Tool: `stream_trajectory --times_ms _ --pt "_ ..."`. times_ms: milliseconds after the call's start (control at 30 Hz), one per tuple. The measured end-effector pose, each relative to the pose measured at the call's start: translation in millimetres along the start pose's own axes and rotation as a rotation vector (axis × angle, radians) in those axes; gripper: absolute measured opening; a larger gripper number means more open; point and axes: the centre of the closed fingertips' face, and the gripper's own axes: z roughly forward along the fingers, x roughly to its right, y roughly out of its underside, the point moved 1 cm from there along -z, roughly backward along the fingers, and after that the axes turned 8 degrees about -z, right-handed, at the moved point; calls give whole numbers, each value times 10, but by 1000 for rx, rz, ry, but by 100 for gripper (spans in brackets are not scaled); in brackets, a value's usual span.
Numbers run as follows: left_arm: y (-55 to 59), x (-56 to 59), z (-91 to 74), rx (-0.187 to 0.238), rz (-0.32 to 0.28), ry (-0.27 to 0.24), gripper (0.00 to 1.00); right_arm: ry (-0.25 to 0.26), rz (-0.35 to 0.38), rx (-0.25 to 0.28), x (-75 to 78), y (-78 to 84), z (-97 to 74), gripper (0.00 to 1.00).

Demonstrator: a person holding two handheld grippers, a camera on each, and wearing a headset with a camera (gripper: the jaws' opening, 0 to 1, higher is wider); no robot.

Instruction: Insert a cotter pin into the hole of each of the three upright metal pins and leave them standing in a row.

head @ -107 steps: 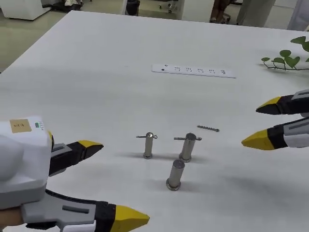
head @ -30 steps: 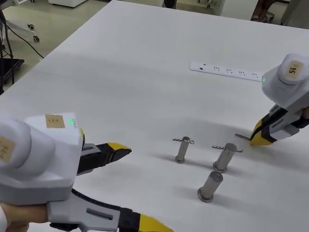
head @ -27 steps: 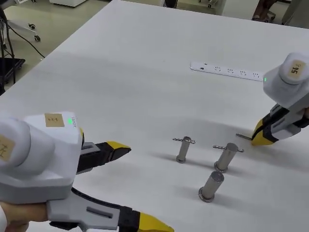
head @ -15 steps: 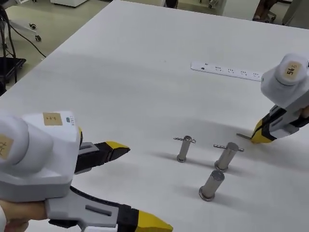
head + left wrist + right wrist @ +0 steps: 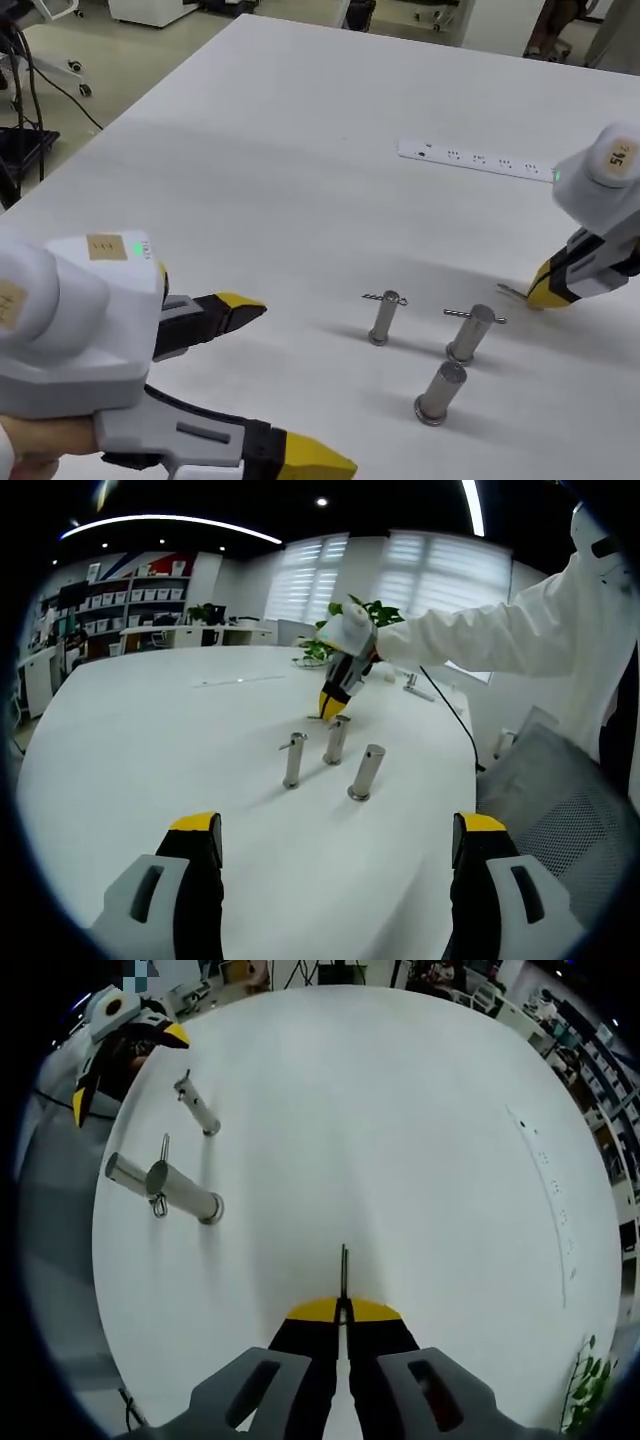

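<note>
Fingers [image 5: 315, 1312] of right gripper [image 5: 550, 290] pinch cotter pin [image 5: 344, 1272]; sticker [image 5: 618, 156] scrawl unreadable.

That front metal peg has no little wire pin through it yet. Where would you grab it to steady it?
Probably its smooth round shaft, about halfway up, with the open left tool coming in level from the left. The front peg stands upright on a wider foot, and the two pegs behind carry their wire pins near the top, so that end should stay free.

Just a big white table [image 5: 250, 150] with a white power strip [image 5: 480, 162] lying flat toward the far side. There's a leafy green plant [image 5: 385, 612] at one edge, with window blinds [image 5: 430, 575] behind it.
</note>
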Motion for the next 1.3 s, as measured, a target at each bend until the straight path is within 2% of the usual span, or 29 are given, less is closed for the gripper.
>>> stream_trajectory --times_ms 133,233,300,600,700,733,1033,1167,1200,1267,1300 --pt "-22 18 20 -1 8 4 94 40 -4 31 -1 -26 -130 0" --pt "-47 33 29 0 13 7 94 100 -7 76 -1 -57 -240 0" --pt "-65 26 35 2 16 1 94 129 -14 103 -37 -67 -323 0" --pt "-183 26 70 17 22 -5 90 223 -25 160 -206 -31 -595 0" --pt "-209 38 88 16 17 3 88 252 -33 175 -255 -43 -648 0" --pt "-227 47 104 14 22 2 88 275 -39 197 -297 -72 -684 0" --pt "-365 127 212 34 31 20 84 338 -86 247 -571 -191 -819 0" --pt "-433 181 281 51 17 39 82 361 -97 273 -680 -264 -863 0" --pt "-443 192 298 52 17 42 81 362 -100 275 -706 -273 -864 0" --pt "-462 224 338 49 16 55 79 398 -123 278 -727 -303 -887 0" --pt "-471 236 356 48 14 59 79 395 -125 276 -762 -307 -885 0"
